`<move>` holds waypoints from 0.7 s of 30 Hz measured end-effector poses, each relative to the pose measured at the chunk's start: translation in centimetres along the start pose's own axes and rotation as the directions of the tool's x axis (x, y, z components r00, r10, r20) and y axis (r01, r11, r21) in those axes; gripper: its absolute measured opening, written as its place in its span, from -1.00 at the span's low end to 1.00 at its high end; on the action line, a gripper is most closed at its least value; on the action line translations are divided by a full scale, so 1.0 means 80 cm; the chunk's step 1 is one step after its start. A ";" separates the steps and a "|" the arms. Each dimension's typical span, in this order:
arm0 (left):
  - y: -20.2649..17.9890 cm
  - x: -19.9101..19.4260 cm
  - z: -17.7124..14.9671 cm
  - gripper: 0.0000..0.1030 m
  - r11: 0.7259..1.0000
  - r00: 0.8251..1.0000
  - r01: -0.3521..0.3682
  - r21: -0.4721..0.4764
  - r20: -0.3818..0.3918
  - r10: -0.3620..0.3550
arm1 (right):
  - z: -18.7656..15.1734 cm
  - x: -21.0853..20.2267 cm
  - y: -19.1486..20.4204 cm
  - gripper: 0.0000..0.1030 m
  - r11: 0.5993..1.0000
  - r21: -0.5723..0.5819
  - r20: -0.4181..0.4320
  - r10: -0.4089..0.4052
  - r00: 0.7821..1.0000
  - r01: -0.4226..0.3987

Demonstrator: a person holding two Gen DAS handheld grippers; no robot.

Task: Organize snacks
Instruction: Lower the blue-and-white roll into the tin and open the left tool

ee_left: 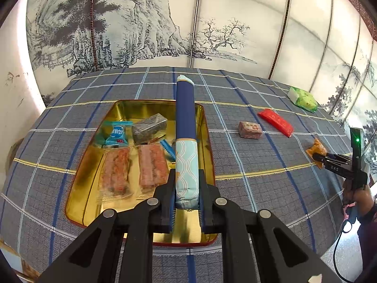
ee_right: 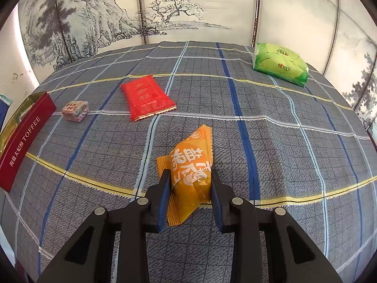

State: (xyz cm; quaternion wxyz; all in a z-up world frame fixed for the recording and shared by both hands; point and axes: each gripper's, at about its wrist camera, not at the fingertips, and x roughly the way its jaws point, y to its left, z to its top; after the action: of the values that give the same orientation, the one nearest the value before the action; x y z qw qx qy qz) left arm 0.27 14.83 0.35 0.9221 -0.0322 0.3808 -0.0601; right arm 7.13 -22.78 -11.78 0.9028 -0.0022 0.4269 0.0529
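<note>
My left gripper (ee_left: 187, 184) is shut on a long navy and pale-blue snack stick (ee_left: 185, 127), held over the right side of the gold tin tray (ee_left: 80, 184). The tray holds two pink bars (ee_left: 150, 167), a blue packet (ee_left: 116, 134) and a dark wrapped block (ee_left: 149, 127). My right gripper (ee_right: 189, 176) has its jaws on either side of an orange snack packet (ee_right: 192, 162) lying on the cloth, touching or nearly touching it. The right gripper (ee_left: 329, 160) also shows in the left wrist view, at the orange packet (ee_left: 317, 149).
On the checked tablecloth (ee_right: 282, 141) lie a red packet (ee_right: 147, 96), a small pink wrapped cube (ee_right: 75, 110) and a green packet (ee_right: 280, 63). The tray's red side wall reading TOFFEE (ee_right: 23, 139) is at the left. A painted screen (ee_right: 165, 7) stands behind the table.
</note>
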 end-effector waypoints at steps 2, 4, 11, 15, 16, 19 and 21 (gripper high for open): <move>0.005 0.000 -0.001 -0.76 1.000 1.000 -0.004 -0.007 0.001 0.004 | 0.000 0.000 0.000 -0.37 1.000 0.001 0.000 -0.004 1.000 0.004; 0.012 0.001 -0.002 -0.75 1.000 1.000 -0.011 -0.013 -0.001 0.011 | 0.000 0.000 0.000 -0.37 1.000 0.002 -0.001 -0.007 1.000 0.007; 0.029 0.009 -0.005 -0.75 0.999 0.999 -0.030 -0.025 -0.014 0.030 | 0.000 0.000 0.002 -0.37 1.000 0.013 0.000 -0.020 1.000 0.020; 0.038 0.016 -0.008 -0.76 0.999 0.999 -0.044 -0.030 -0.020 0.043 | 0.000 0.000 0.003 -0.37 0.999 0.018 -0.001 -0.028 1.000 0.028; 0.039 0.017 -0.008 -0.76 0.998 0.999 -0.049 -0.029 -0.021 0.048 | 0.000 0.000 0.004 -0.37 0.999 0.020 -0.001 -0.031 1.000 0.031; 0.045 0.022 -0.011 -0.76 0.998 0.998 -0.061 -0.031 -0.025 0.061 | -0.001 0.000 0.006 -0.37 0.999 0.022 -0.001 -0.036 0.999 0.036; 0.049 0.026 -0.013 -0.75 0.997 0.997 -0.067 -0.032 -0.030 0.066 | -0.001 0.000 0.007 -0.37 0.999 0.024 -0.001 -0.035 0.999 0.036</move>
State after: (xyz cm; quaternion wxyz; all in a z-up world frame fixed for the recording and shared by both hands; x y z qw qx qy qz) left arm 1.32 18.41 -2.23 0.9174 -0.0340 0.3958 -0.0237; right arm 6.98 -22.23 -11.79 0.9035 0.0011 0.4275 0.0317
